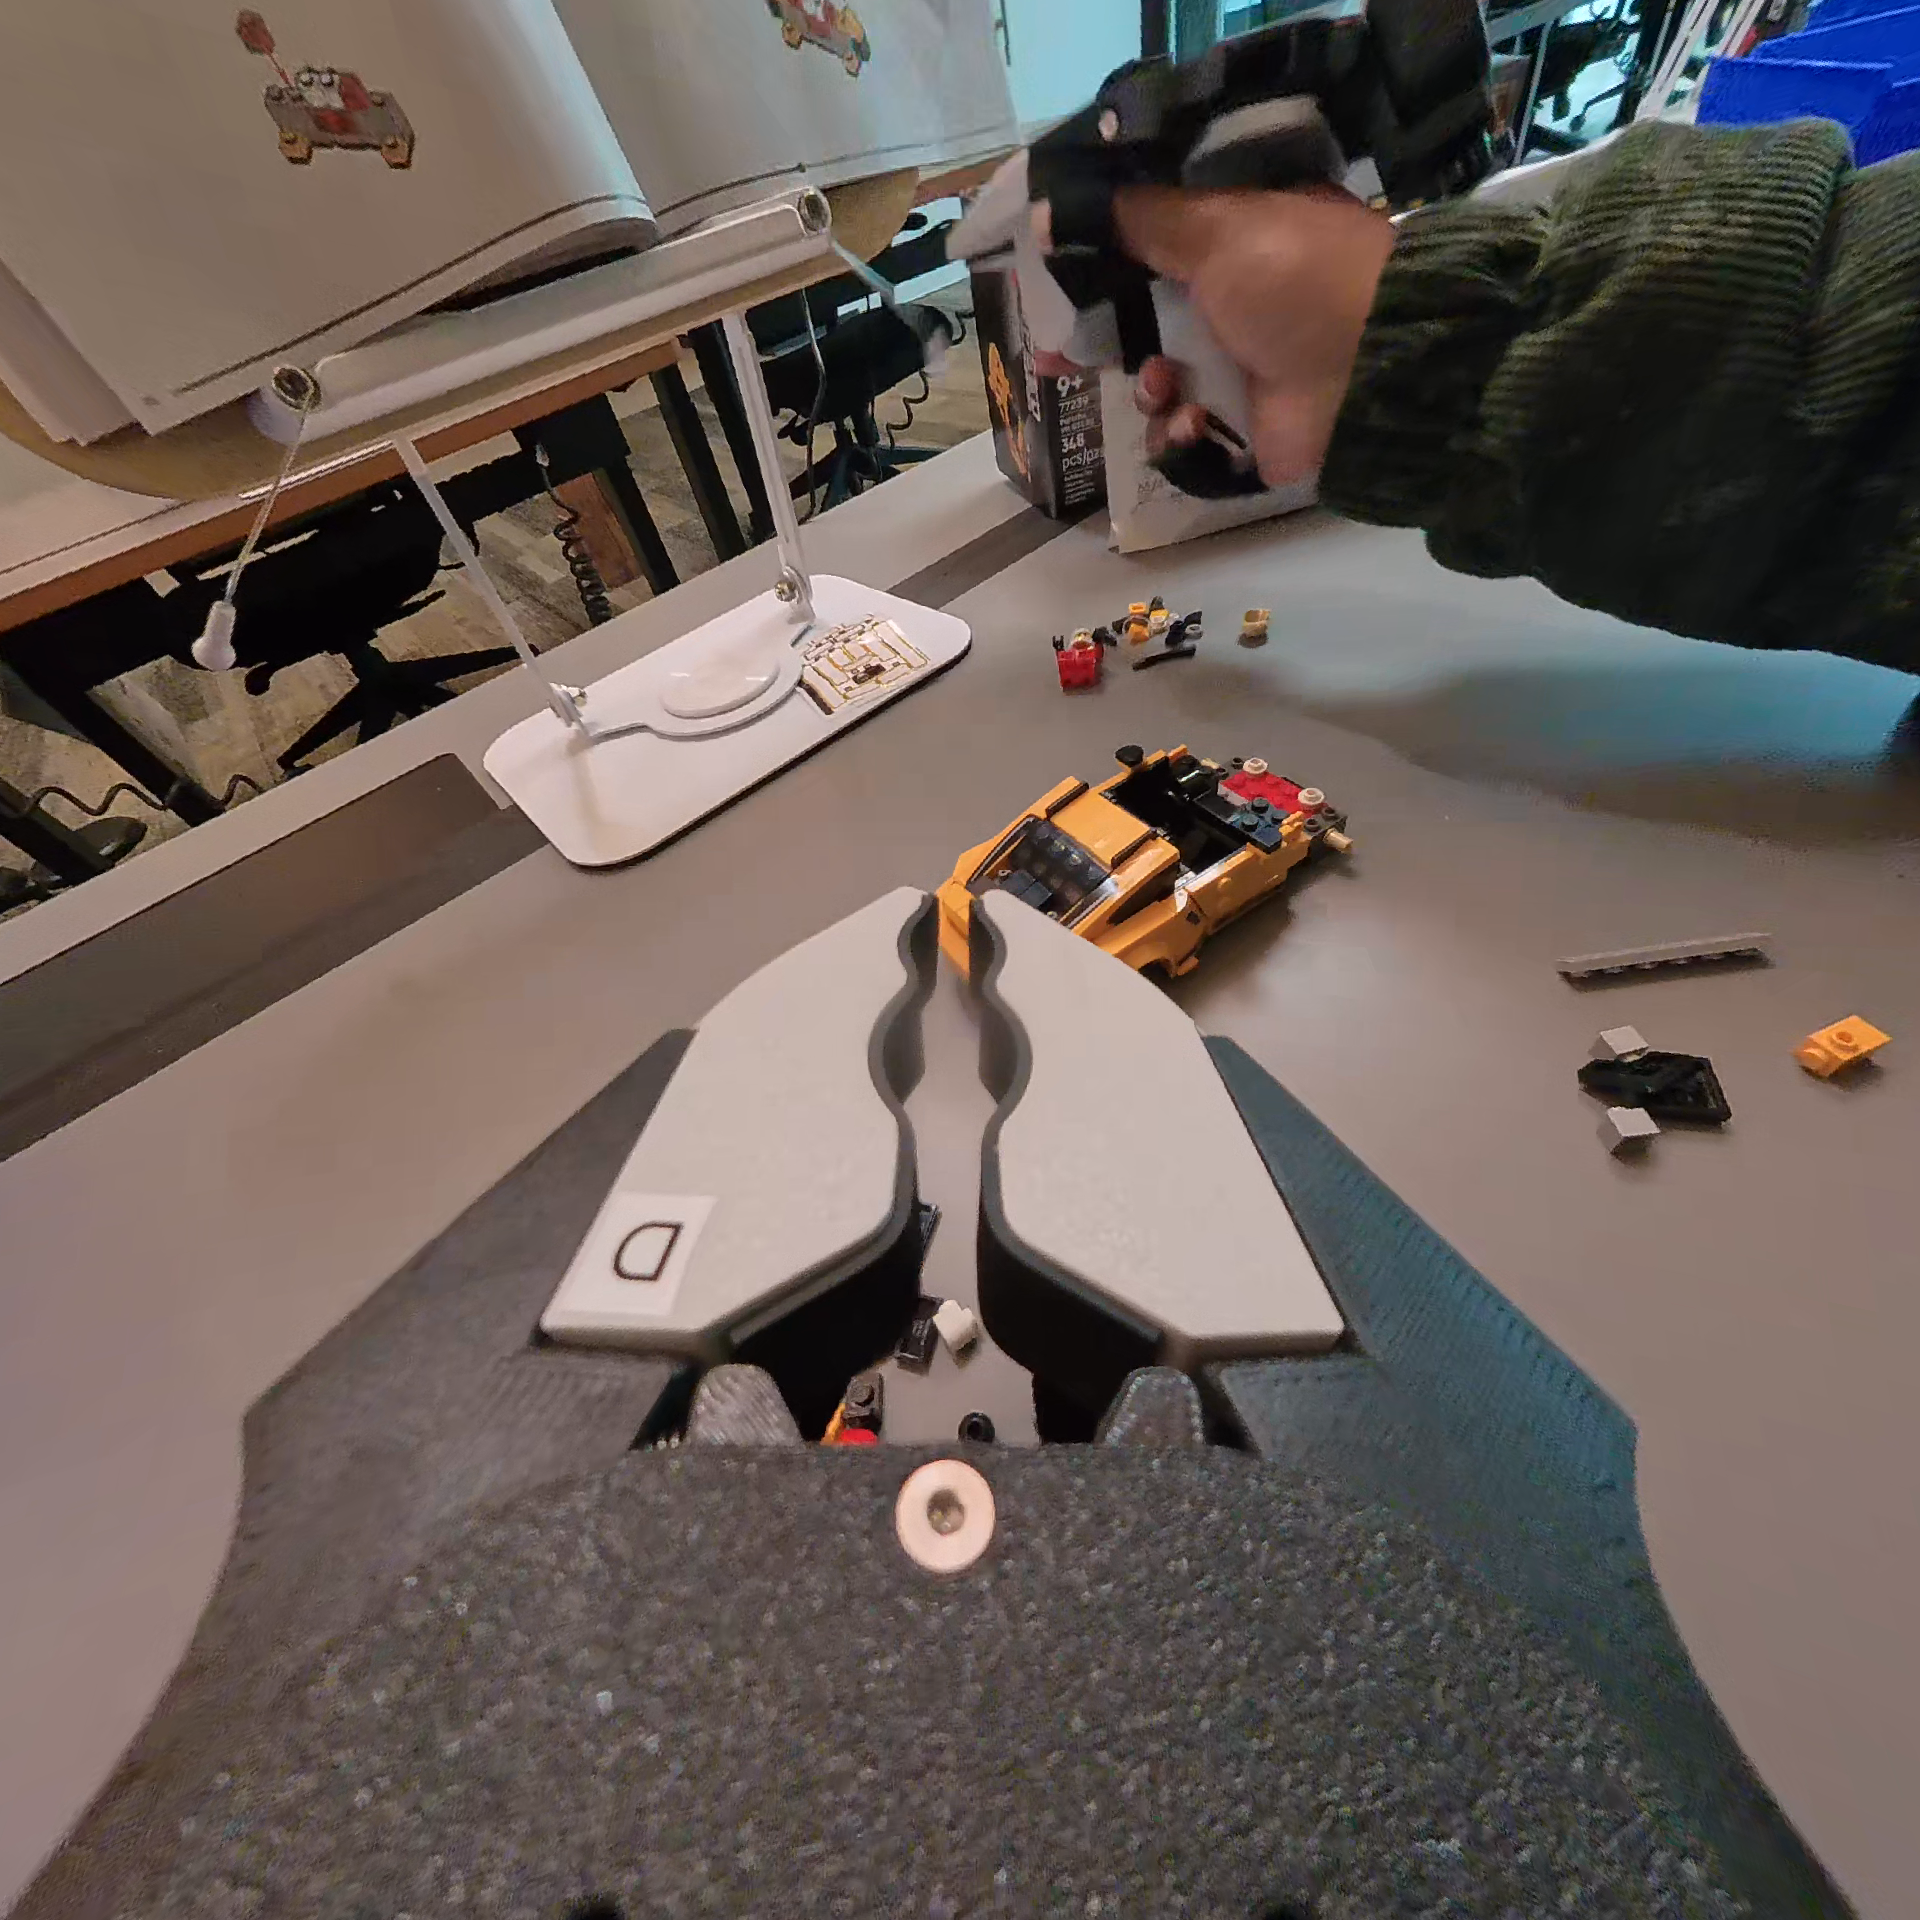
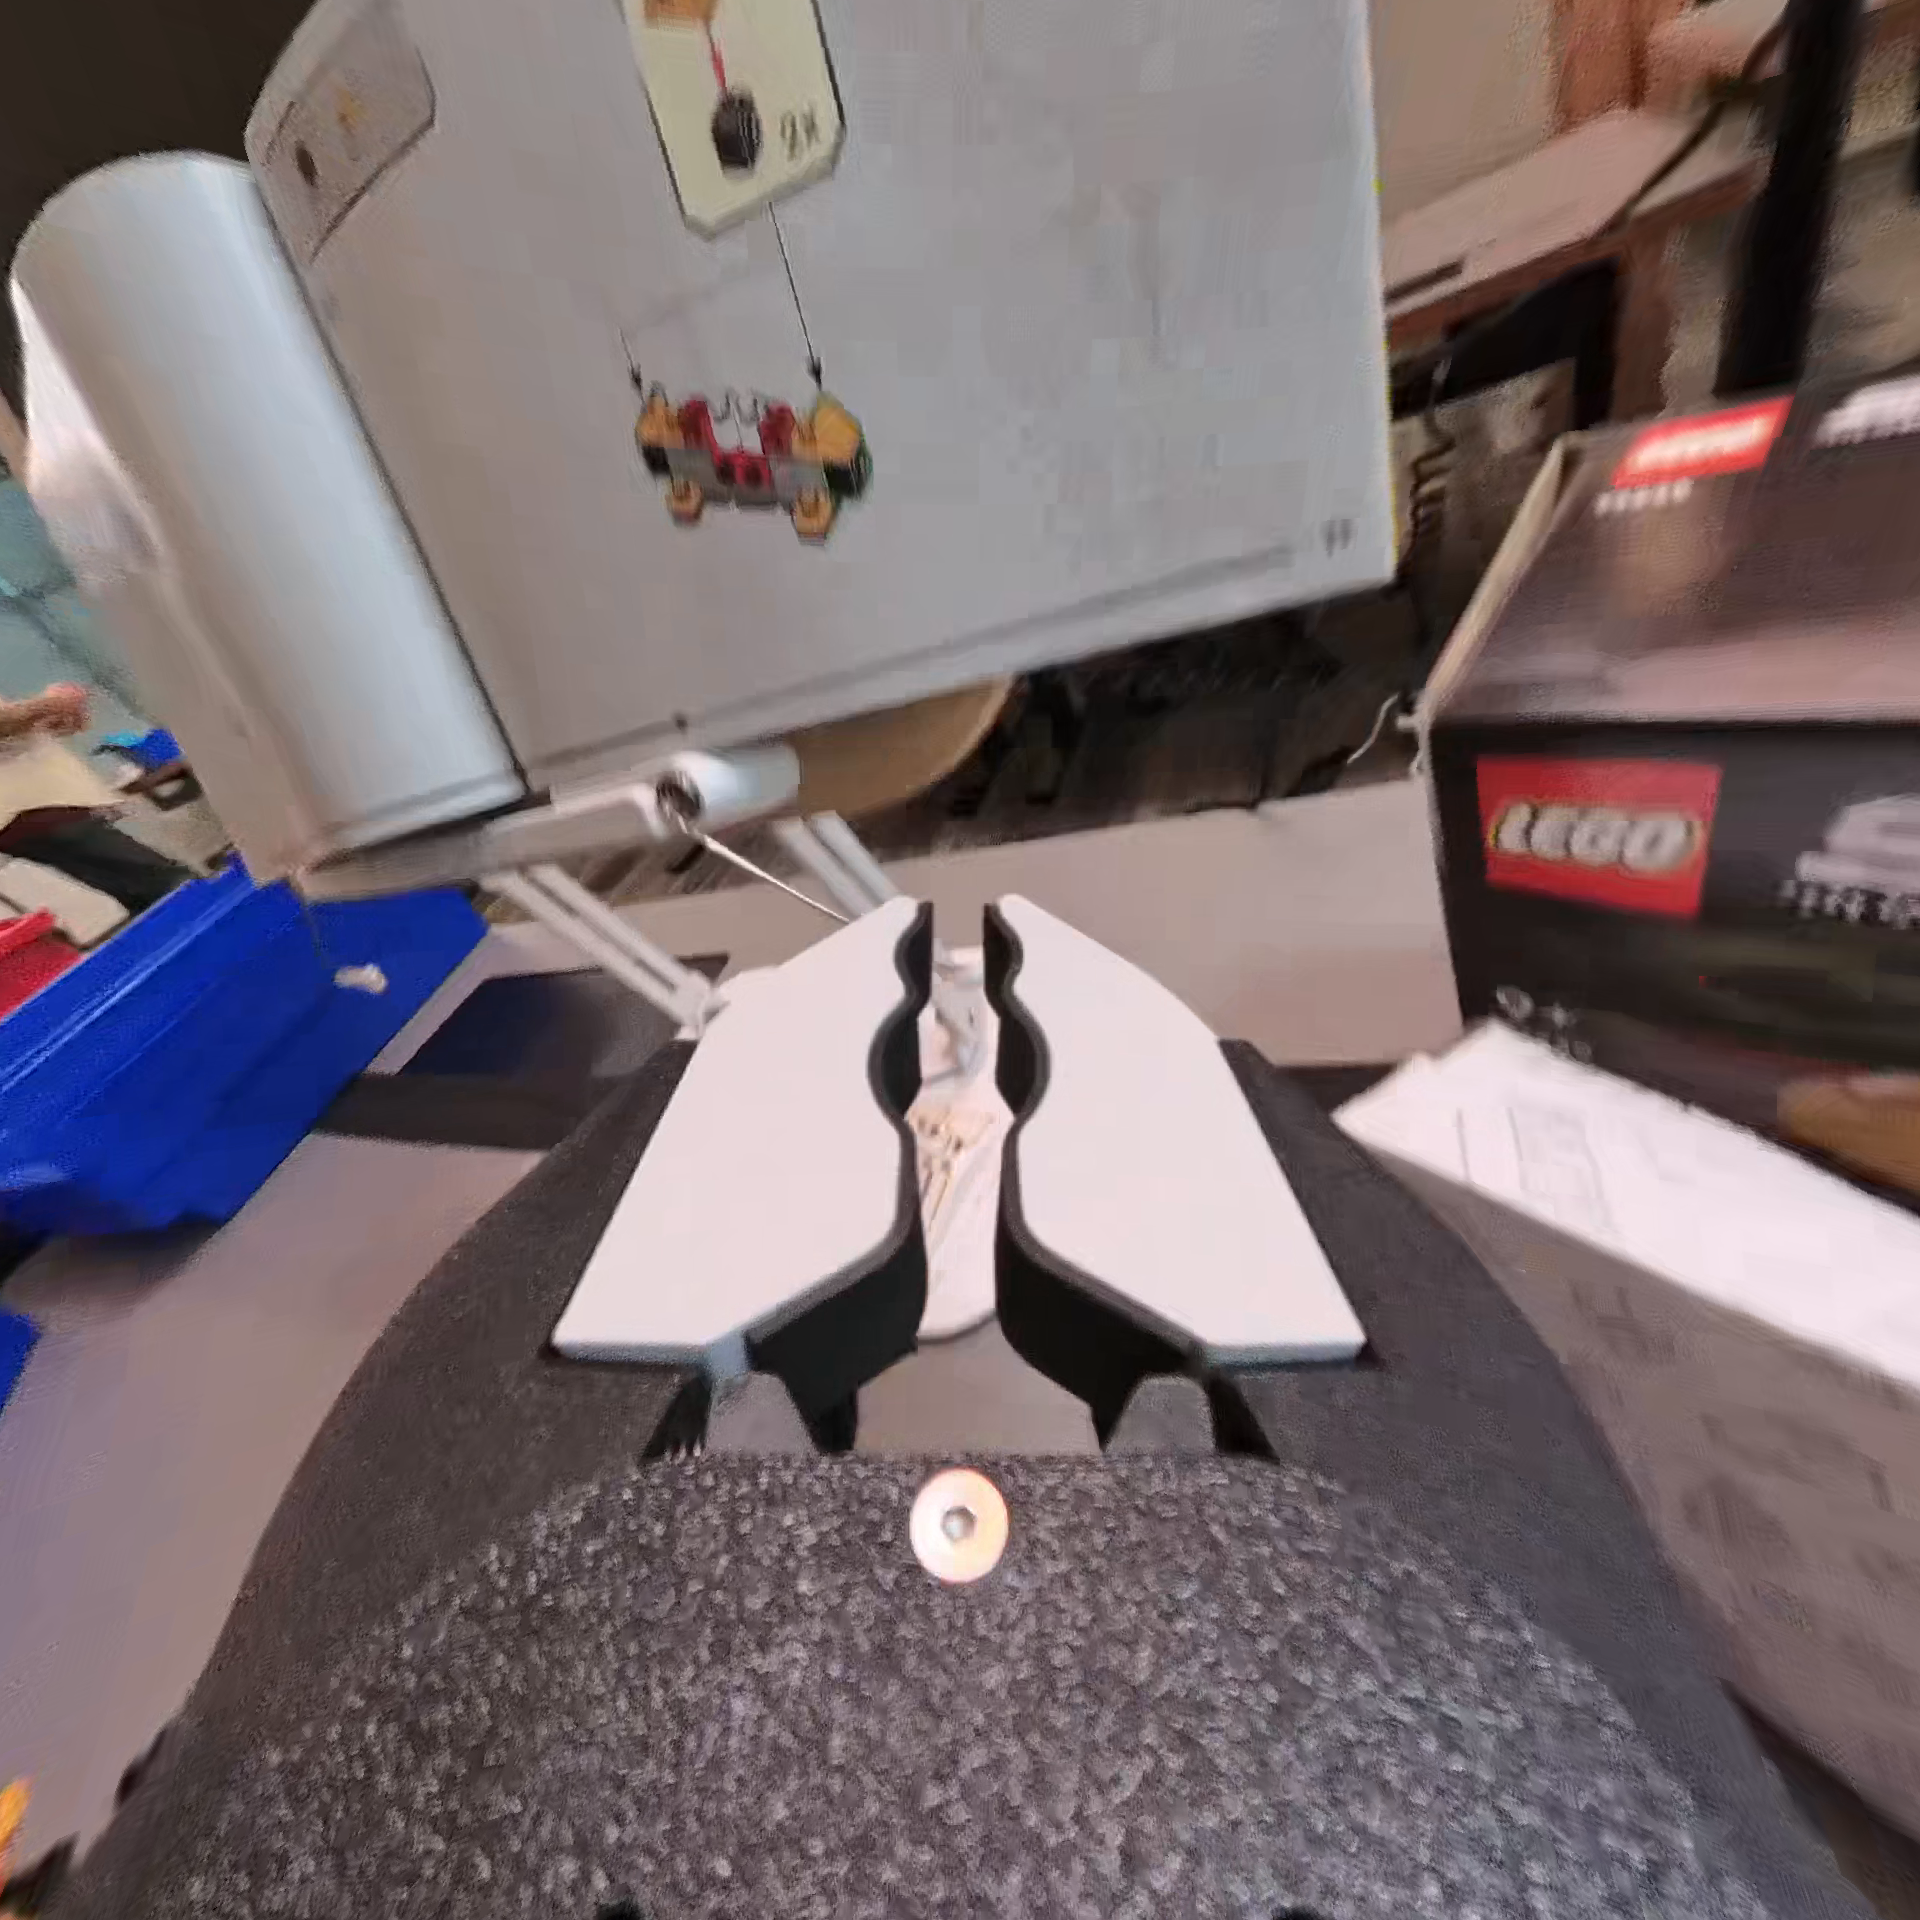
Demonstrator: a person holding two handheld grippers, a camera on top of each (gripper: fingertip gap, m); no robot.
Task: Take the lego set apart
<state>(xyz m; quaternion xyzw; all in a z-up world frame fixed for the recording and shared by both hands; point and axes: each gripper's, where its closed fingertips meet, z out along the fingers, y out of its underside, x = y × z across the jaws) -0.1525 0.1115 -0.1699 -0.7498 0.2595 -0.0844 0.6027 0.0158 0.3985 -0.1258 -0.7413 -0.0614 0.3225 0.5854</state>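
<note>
Left wrist view, bottom of frame: left hand-held gripper (image 1: 954,909) with a narrow gap between its fingers, nothing held, tips just short of the car's nose. A few small loose pieces (image 1: 951,1330) lie on the table (image 1: 312,1195) under the fingers, seen through the gap.

Centre of frame: yellow lego car (image 1: 1138,857), partly stripped, black interior and red bricks exposed at the rear, sitting flat on the table.

Right of frame: grey strip piece (image 1: 1662,954), black plate (image 1: 1657,1086) with two small grey bits beside it, orange brick (image 1: 1841,1044). All apart from the car.

Beyond the car, upper centre: small cluster of minifigure parts (image 1: 1127,634), red, yellow and black.

Left of centre: white stand (image 1: 727,727), holding the open instruction booklet (image 1: 312,187) at upper left.

Upper right: person's hand (image 1: 1257,322) in a green sleeve (image 1: 1662,395) gripping the right hand-held gripper (image 1: 1039,239), blurred, near the black set box (image 1: 1044,416) at the far table edge.

Right wrist view (blurred): right hand-held gripper (image 2: 956,920) with a narrow gap, nothing between the fingers, pointing at the stand and booklet (image 2: 831,364). Set box (image 2: 1683,831) at right, white paper bag (image 2: 1662,1247) in front of it, blue bin (image 2: 208,1039) at left. Car not in this view.
</note>
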